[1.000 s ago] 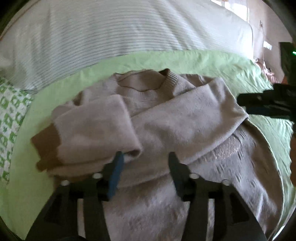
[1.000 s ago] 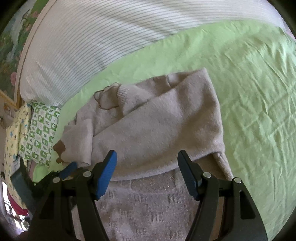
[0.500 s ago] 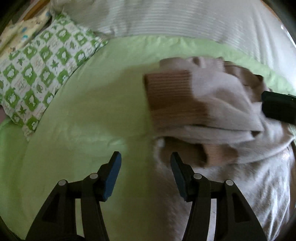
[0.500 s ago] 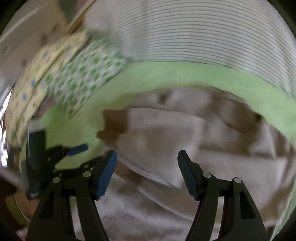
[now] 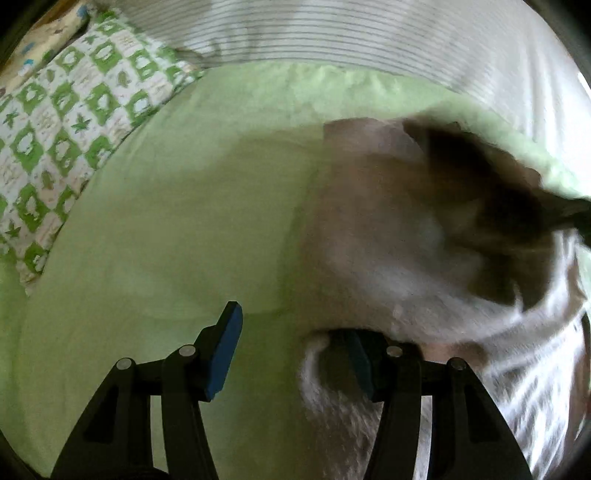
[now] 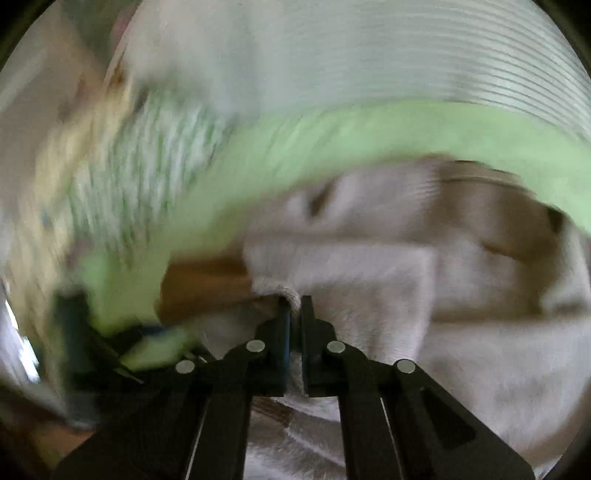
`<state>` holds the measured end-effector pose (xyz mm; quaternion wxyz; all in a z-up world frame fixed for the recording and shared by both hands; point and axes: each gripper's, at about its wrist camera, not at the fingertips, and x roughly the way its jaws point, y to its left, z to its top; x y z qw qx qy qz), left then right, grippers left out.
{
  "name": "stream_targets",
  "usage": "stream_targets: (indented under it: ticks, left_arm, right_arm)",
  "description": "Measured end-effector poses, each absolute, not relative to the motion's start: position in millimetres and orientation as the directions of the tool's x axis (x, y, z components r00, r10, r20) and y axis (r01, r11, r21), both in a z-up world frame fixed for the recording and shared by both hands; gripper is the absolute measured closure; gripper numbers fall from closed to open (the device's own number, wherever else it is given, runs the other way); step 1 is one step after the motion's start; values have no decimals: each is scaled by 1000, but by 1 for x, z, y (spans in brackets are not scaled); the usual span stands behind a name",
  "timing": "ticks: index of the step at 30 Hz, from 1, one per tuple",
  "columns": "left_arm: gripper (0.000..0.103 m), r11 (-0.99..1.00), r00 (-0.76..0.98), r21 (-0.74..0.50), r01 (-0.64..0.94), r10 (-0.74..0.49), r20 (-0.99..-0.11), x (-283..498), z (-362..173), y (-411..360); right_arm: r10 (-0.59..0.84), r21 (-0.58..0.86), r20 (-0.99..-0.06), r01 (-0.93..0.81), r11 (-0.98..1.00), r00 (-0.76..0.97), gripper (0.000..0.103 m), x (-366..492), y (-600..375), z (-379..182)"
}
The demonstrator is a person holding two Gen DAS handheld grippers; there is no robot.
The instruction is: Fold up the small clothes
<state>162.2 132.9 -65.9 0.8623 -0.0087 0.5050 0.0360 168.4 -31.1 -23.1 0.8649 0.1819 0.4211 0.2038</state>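
Note:
A beige knit sweater (image 5: 406, 240) lies folded on the green bed sheet (image 5: 166, 221), blurred by motion. My left gripper (image 5: 291, 343) stands open at the sweater's left edge. Its left pad (image 5: 225, 350) is over bare sheet, and the knit hem drapes over its right fingertip. In the right wrist view my right gripper (image 6: 293, 310) is shut on a fold of the sweater (image 6: 461, 332), beside the brown cuff (image 6: 203, 288). The left gripper (image 6: 74, 325) shows there as a dark blur at the lower left.
A green-and-white checked pillow (image 5: 55, 129) lies at the left of the sheet. A grey striped duvet (image 5: 332, 33) runs along the back. Bare green sheet spreads left of the sweater.
Both grippers have swung to the sweater's left side. The right gripper has gone from wide open to shut on a fold. The left gripper's right finger now sits under the hem.

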Motion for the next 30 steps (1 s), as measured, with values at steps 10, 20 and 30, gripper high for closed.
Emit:
stream_targets:
  ticks: [10, 20, 30]
  left_arm:
    - [55, 986, 468, -27, -163, 53, -882, 161, -73, 118]
    - [59, 986, 460, -16, -167, 63, -886, 161, -71, 110]
    - [58, 990, 463, 46, -130, 102, -880, 162, -72, 106]
  right_arm:
    - [249, 675, -641, 380, 632, 726, 103, 47, -232, -69]
    - [258, 677, -656, 402, 616, 709, 88, 39, -253, -69]
    - [247, 653, -703, 467, 597, 667, 49, 78, -255, -96]
